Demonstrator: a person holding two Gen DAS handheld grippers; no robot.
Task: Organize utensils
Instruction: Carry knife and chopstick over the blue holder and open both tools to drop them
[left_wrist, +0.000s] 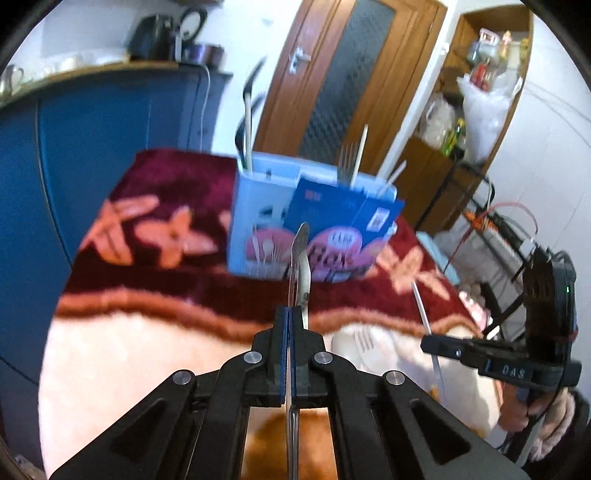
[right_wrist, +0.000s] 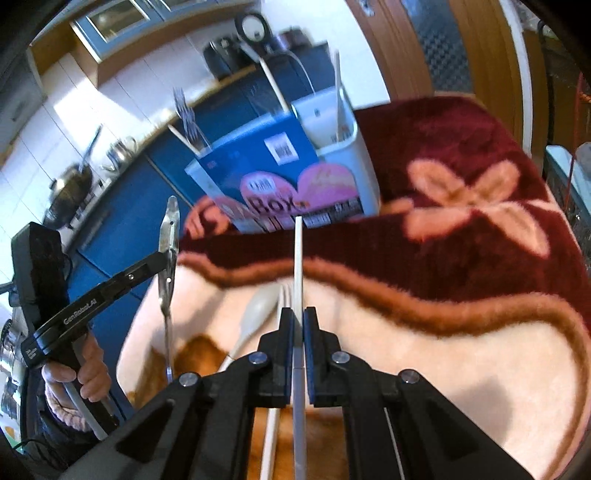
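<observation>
My left gripper (left_wrist: 289, 314) is shut on a steel knife (left_wrist: 300, 258), blade pointing up toward the utensil box (left_wrist: 258, 225). The box is pale blue with a blue and pink label and stands on the dark red part of the blanket; it holds a fork (left_wrist: 345, 162), white sticks and dark-handled utensils. My right gripper (right_wrist: 298, 314) is shut on a white chopstick (right_wrist: 298, 266), pointing at the box (right_wrist: 288, 177). A white spoon (right_wrist: 255, 314) and a fork (right_wrist: 282, 295) lie on the blanket below it. The left gripper with the knife (right_wrist: 168, 236) shows at the left of the right wrist view.
A plush blanket (right_wrist: 461, 229), dark red with pink flowers and a cream part, covers the surface. Blue cabinets (left_wrist: 92, 147) with a kettle stand behind. A wooden door (left_wrist: 351, 74) and cluttered shelves (left_wrist: 480, 92) are at the right. The right gripper's body (left_wrist: 498, 362) is at the right.
</observation>
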